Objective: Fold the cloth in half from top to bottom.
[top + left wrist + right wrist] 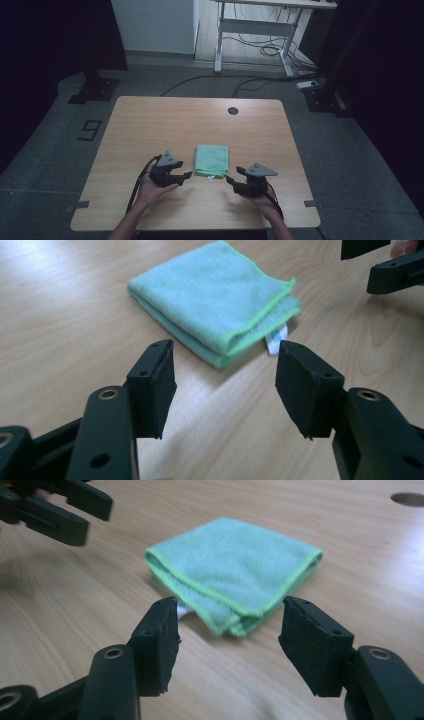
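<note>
Forearms of a person enter from the near edge of the high view, each hand holding a black two-jaw gripper low over a light wooden table (150,120). Left gripper (184,175): jaws spread wide, pinching nothing, pointing right toward the near left corner of the cloth; a grey three-cornered plate sits on top and a black cable trails back toward the near edge. Right gripper (232,176): jaws likewise spread wide and empty, pointing left toward the near right corner of the cloth, with its own grey plate on top.

Folded green microfibre cloth (212,160): lies flat on the table between the two grippers and slightly farther away, near the middle of the table's near half. Neither gripper touches it. A small white label (276,339) sticks out from under its near edge. In the left gripper view the cloth (212,295) lies just beyond the open jaws, layered folds facing the camera, with the other gripper at far right. In the right gripper view the cloth (235,565) lies just beyond the open jaws.

Round cable hole (233,110): set in the table's far side, right of centre.
</note>
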The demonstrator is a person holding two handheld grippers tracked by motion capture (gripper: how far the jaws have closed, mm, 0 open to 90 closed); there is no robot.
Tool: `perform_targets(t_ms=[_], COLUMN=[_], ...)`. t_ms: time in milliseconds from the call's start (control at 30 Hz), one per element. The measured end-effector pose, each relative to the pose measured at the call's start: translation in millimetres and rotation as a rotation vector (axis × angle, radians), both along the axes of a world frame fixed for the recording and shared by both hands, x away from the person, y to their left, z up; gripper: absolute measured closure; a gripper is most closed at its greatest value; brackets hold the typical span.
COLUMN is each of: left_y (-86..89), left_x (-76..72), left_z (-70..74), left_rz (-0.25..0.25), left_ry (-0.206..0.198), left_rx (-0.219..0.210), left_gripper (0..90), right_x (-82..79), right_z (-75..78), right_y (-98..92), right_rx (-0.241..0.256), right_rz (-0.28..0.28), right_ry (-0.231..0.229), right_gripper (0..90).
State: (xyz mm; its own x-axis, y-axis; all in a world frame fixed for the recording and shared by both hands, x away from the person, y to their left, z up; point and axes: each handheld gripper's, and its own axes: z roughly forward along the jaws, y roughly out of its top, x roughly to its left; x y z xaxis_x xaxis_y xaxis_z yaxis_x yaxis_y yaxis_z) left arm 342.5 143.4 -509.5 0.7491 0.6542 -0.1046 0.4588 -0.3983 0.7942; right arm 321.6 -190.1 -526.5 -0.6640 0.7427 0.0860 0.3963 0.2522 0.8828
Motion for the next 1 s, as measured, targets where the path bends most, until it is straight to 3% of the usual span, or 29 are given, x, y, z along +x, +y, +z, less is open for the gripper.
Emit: perform_targets(t_ms=[467,633,767,1000], left_y=[19.2,21.7,23.1,23.0], left_x=[-37.9,-48.0,-49.7,-50.8], left_z=[-15.2,-23.7,-26.8,-27.0], left_rz=[0.024,0.031,0.045,0.049], left_ry=[0.032,0.043,0.047,0.048], left_rx=[-0.027,0.013,0.019,0.012], left_gripper=[37.3,37.0,36.9,36.9], right_x=[-28.3,-37.8,-41.9,-43.1], right_z=[-11.1,-17.6,-22.4,-23.6], right_y=[-23.0,-25.7,-25.9,-27.4], right_rx=[0.017,0.012,-0.013,-0.009], right_rz=[-0.05,-0.049,-0.04,-0.042], right_ry=[0.048,0.071,0.079,0.082], right_gripper=[32.4,29.7,28.4,27.4])
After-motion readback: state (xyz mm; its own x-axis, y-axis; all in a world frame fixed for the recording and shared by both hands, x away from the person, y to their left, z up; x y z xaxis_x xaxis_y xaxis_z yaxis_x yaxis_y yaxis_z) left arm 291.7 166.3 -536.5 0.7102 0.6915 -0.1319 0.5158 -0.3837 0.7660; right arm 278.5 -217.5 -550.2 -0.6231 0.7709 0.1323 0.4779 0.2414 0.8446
